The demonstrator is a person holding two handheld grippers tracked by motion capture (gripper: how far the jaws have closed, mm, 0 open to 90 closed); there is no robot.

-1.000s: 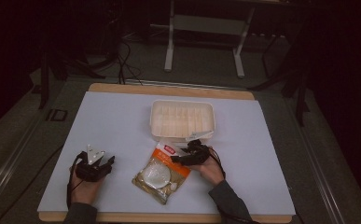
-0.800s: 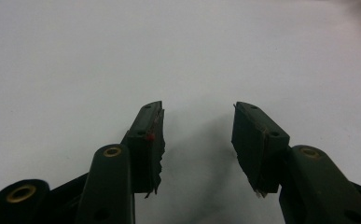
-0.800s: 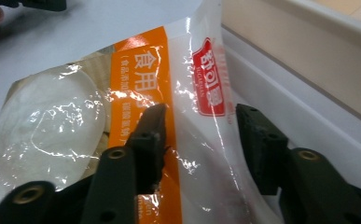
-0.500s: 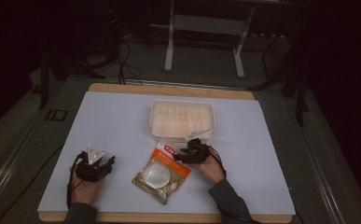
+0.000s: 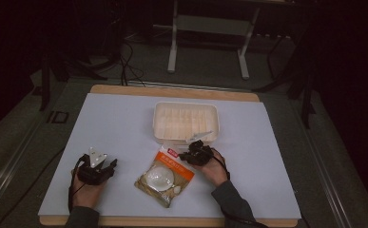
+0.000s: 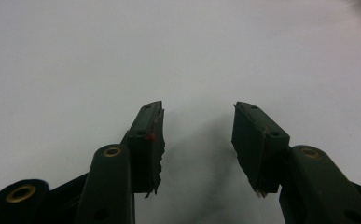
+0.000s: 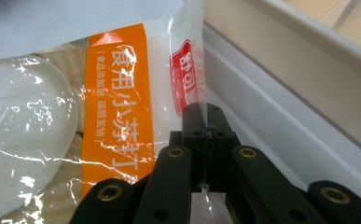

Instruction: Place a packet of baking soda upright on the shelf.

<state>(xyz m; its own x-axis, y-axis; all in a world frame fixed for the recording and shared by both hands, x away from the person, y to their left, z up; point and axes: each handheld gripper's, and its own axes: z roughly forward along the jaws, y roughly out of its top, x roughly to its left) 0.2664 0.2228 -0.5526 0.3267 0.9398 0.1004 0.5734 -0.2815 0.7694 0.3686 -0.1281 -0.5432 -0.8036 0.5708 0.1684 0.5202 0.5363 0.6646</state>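
Observation:
A clear food bag (image 5: 165, 176) with an orange band and a round white item inside lies on the white table mat, in front of a white plastic bin (image 5: 185, 121). My right gripper (image 5: 189, 156) is at the bag's upper right corner; its jaws have just been closing. In the right gripper view the bag (image 7: 122, 107) has its clear sealed edge pinched between the pads of my right gripper (image 7: 207, 123). My left gripper (image 5: 109, 164) rests at the front left of the mat. Its jaws (image 6: 197, 128) stand open with nothing between them.
The bin's white wall (image 7: 299, 107) runs close along the right side of the held bag. The wooden table edge (image 5: 172, 90) borders the mat at the back. Metal stand legs and cables (image 5: 205, 47) are on the floor behind the table.
The right gripper's jaws have closed on the bag's corner. Both hands stayed where they were, and the bag has not shifted.

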